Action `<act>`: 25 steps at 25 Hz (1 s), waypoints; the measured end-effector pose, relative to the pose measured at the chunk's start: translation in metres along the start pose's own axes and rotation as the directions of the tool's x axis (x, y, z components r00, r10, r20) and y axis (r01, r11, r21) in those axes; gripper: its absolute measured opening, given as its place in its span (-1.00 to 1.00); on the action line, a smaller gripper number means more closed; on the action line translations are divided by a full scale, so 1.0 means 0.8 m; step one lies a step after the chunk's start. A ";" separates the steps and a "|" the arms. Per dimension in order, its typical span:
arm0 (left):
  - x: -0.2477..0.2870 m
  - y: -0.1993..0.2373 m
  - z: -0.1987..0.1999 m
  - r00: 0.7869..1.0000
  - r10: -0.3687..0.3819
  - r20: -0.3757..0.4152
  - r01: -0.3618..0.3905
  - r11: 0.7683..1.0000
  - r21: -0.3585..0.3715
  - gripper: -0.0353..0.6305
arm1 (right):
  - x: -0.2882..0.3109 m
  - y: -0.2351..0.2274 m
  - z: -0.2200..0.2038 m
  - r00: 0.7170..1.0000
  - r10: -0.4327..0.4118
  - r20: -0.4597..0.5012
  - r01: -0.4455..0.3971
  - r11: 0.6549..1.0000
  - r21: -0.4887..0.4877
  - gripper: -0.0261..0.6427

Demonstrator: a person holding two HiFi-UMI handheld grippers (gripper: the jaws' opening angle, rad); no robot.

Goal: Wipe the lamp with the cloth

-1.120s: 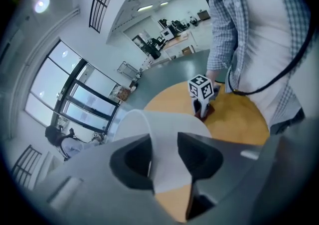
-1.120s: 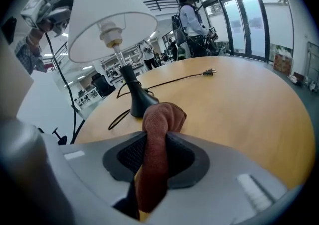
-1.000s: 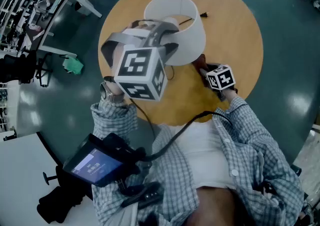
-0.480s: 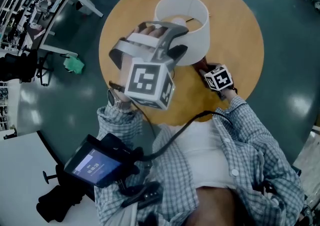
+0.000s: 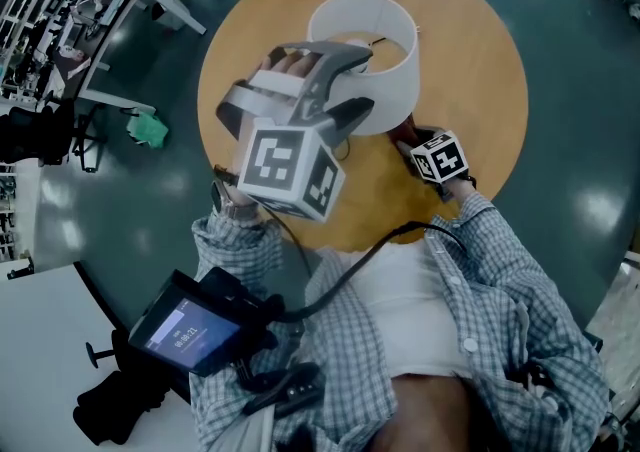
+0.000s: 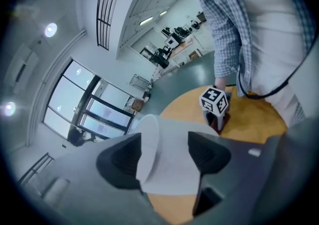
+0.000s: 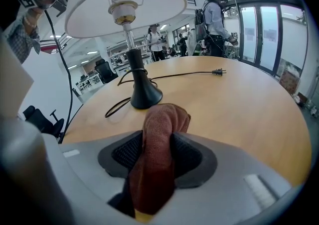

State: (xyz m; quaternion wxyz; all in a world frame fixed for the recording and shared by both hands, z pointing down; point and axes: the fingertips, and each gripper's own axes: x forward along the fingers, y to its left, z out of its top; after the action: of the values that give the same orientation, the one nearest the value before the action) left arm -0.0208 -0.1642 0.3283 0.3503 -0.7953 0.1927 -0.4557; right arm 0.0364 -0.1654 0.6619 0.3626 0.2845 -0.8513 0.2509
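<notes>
Your L tongs (image 6: 164, 155): jaws just widened, apart, white lampshade (image 5: 395, 80) between them, unclamped. Your R tongs (image 7: 157, 154): jaws just loosened, pinching brown cloth (image 7: 159, 124); lamp base (image 7: 144, 94) at 11 o'clock on bench (image 7: 239, 99). Cloth's off lamp; wiping prob. not begun.

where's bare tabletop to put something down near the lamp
In the right gripper view, the widest bare patch is the table stretch between the plug and the near rim, right of the cloth. Crowded: around the lamp base, where the cord loops.
</notes>
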 end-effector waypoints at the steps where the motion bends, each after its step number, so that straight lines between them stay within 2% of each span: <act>1: -0.004 -0.002 0.003 1.000 -0.001 0.000 0.001 1.000 -0.002 -0.02 | -0.005 0.004 -0.001 1.000 0.005 0.004 -0.005 1.000 0.003 -0.32; 4: -0.005 -0.011 0.000 1.000 -0.019 -0.005 0.019 1.000 -0.008 0.08 | -0.009 0.011 0.002 1.000 0.014 0.018 -0.014 1.000 0.015 -0.10; 7: -0.009 -0.016 0.001 0.999 -0.020 0.026 0.022 0.999 -0.044 0.16 | -0.011 0.014 0.007 1.000 0.014 0.028 -0.014 1.000 0.013 0.05; 12: -0.020 -0.010 0.011 0.993 0.037 0.110 -0.020 0.988 -0.151 0.17 | -0.019 0.005 0.008 0.998 0.007 0.056 -0.009 1.000 0.025 0.07; 17: -0.044 -0.016 0.004 0.980 0.093 0.175 -0.038 0.954 -0.297 0.16 | -0.033 -0.006 0.014 0.994 -0.004 0.106 -0.002 0.999 0.048 0.03; 19: -0.055 -0.021 -0.006 0.976 0.130 0.175 -0.060 0.932 -0.356 0.09 | -0.044 -0.015 0.019 0.989 -0.021 0.145 0.013 0.998 0.056 -0.07; 21: -0.067 -0.025 -0.022 0.967 0.195 0.165 -0.109 0.898 -0.426 -0.11 | -0.059 -0.024 0.026 0.978 -0.046 0.202 0.031 0.996 0.078 -0.22; 23: -0.078 -0.028 -0.035 0.944 0.279 0.177 -0.152 0.843 -0.516 -0.39 | -0.077 -0.030 0.036 0.958 -0.065 0.278 0.032 0.992 0.119 -0.43; 25: -0.081 -0.033 -0.044 0.917 0.345 0.199 -0.161 0.778 -0.607 -0.69 | -0.094 -0.031 0.047 0.933 -0.075 0.353 0.020 0.988 0.156 -0.65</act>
State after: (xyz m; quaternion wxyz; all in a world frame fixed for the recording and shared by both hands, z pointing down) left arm -0.0843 -0.1195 0.3214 0.1750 -0.8895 0.3729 -0.1976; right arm 0.0783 -0.1842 0.5870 0.1852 0.3722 -0.8747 0.2493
